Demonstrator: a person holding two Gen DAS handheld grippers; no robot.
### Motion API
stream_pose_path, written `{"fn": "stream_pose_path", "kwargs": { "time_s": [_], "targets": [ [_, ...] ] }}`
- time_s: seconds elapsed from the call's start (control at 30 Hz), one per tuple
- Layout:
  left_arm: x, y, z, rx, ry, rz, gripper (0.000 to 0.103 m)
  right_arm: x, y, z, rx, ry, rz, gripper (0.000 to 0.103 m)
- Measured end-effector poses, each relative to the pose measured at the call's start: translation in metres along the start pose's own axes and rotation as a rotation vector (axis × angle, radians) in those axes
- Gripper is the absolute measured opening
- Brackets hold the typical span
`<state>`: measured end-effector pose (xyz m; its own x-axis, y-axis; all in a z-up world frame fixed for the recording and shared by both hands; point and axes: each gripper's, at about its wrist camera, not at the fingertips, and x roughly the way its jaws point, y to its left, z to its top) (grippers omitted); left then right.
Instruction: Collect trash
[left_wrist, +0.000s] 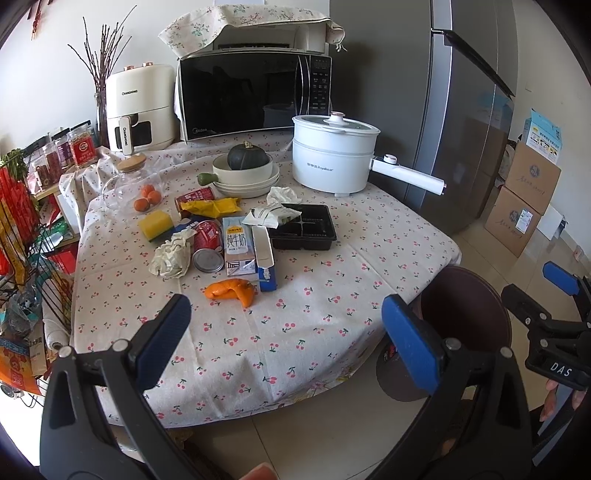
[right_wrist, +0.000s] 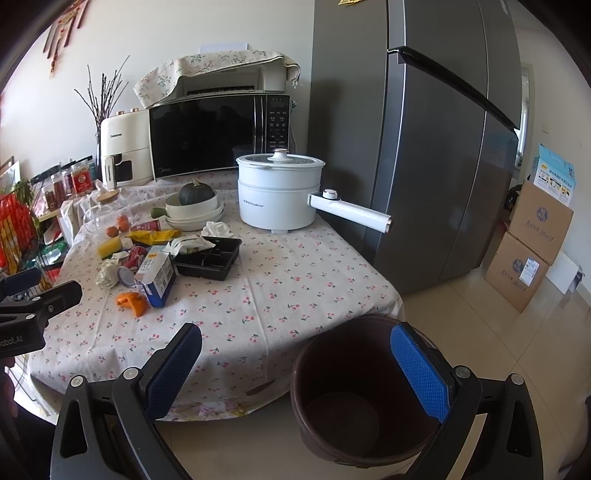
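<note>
Notably, "Royalstar" pot, "Midea" microwave

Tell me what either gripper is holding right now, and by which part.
Nothing. The left gripper and the right gripper are both open and empty, short of the trash on the table.

Two red cans, two crumpled tissues, three small oranges.

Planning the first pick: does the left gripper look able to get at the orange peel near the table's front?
Probably yes. The left gripper is open and empty, and the orange peel lies alone on bare tablecloth ahead of it. Only the milk carton sits close behind, off the approach path.
</note>
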<state>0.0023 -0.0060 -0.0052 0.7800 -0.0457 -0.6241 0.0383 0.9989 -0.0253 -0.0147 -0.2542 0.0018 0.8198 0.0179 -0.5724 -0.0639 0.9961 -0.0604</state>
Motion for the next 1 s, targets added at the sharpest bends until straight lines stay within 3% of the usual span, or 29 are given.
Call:
{"fn": "stream_pose_path", "kwargs": {
  "time_s": [1.0],
  "targets": [
    [0.0048, 0.0052, -0.003, -0.014, 0.023, -0.02, 0.103, 0.001, -0.0009, -0.0012, 0.002, 0.003, 0.003, 0.103]
  ]
}}
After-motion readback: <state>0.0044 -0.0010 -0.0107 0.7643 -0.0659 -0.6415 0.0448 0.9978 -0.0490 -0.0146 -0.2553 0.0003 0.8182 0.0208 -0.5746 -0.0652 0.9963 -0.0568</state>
